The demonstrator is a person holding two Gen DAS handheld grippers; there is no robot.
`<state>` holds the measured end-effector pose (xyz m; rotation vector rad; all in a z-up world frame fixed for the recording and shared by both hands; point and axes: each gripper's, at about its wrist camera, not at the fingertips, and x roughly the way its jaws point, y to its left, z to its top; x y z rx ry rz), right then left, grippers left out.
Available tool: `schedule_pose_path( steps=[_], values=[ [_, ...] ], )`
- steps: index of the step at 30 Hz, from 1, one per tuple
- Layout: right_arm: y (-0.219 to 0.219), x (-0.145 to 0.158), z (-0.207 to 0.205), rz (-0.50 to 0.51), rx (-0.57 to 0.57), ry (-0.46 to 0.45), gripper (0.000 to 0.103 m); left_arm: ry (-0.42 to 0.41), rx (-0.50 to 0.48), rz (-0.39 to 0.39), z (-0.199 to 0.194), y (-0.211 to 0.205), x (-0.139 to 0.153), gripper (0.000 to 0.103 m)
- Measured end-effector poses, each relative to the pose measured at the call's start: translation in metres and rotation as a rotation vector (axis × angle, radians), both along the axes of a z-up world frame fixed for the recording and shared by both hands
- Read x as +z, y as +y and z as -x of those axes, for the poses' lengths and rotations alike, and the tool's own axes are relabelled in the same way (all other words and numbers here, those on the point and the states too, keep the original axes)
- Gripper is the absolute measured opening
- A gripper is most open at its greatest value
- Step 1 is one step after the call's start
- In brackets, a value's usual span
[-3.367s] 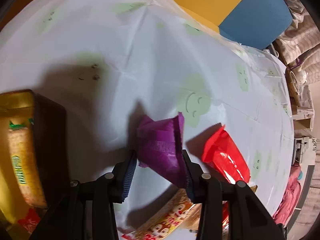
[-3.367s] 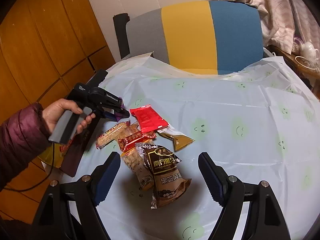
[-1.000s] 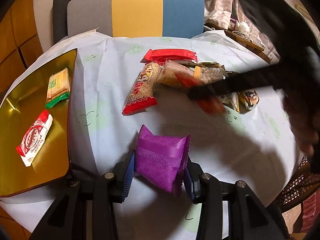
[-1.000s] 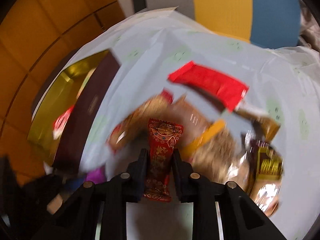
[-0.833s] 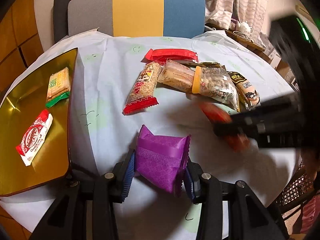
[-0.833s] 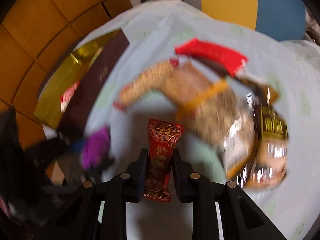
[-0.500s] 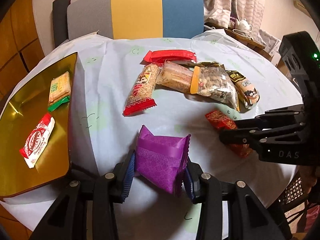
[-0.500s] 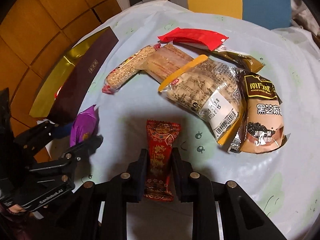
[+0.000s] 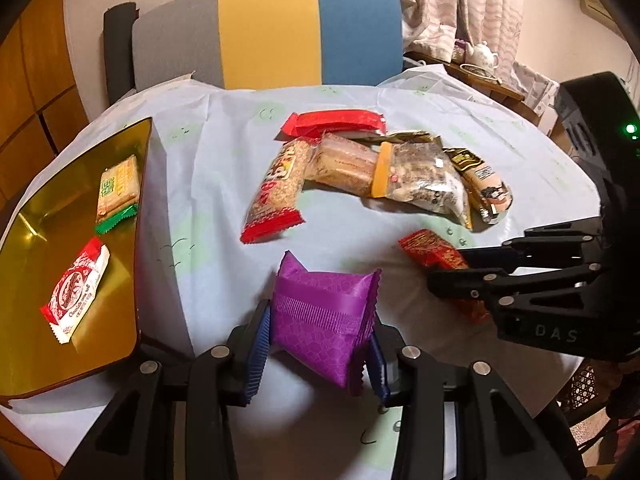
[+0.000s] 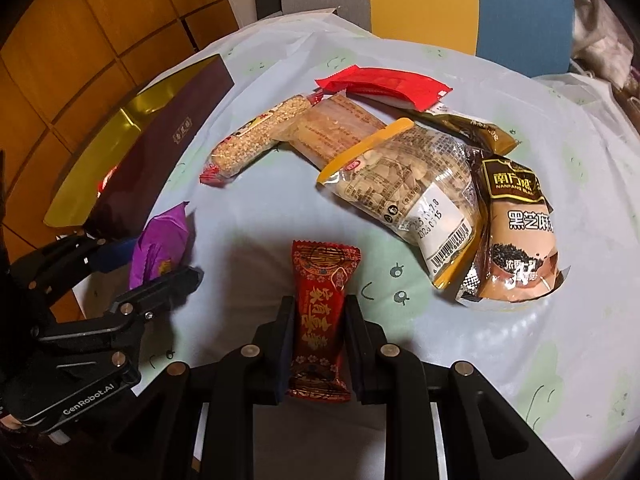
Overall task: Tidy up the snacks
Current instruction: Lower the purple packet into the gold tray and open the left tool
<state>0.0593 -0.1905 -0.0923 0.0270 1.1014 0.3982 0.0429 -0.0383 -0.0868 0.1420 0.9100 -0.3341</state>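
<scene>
My left gripper [image 9: 318, 344] is shut on a purple snack packet [image 9: 324, 316], held above the table's near edge; it also shows in the right wrist view [image 10: 160, 248]. My right gripper [image 10: 319, 344] is shut on a red patterned candy packet [image 10: 320, 316], held above the table, also seen in the left wrist view [image 9: 434, 252]. A gold tray [image 9: 24, 248] on the left holds a green-and-yellow cracker pack [image 9: 118, 192] and a red-and-white packet [image 9: 76, 288]. A pile of snacks [image 10: 404, 176] lies mid-table.
The pile includes a sesame bar [image 9: 276, 196], a red flat packet [image 9: 332, 122], a clear peanut bag [image 10: 404, 184] and a brown sesame-drink sachet [image 10: 516, 236]. A grey, yellow and blue chair [image 9: 272, 32] stands behind the table. The tray's dark lid [image 10: 160, 148] stands beside it.
The right gripper has pulled back from the pile with the red candy packet and settled near the table's front. The left gripper has kept still with the purple packet.
</scene>
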Motion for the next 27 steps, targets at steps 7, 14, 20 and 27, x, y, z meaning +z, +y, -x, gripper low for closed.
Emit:
schedule_pose_path(
  steps=[7,14,20,27],
  values=[
    [-0.004,0.0,0.003,-0.016,-0.02,-0.011,0.024,-0.036,-0.027,0.039,0.004,-0.003,0.009,0.043],
    [-0.001,0.001,0.004,-0.008,-0.029,-0.019,0.024,-0.065,-0.004,0.092,0.007,0.006,0.03,0.043],
    [-0.001,0.001,0.005,-0.011,-0.032,-0.027,0.024,-0.114,0.043,0.184,0.011,0.029,0.068,0.043],
    [-0.005,0.0,0.006,-0.036,-0.047,-0.031,0.024,-0.138,0.238,0.282,-0.004,0.1,0.102,0.043]
  ],
)
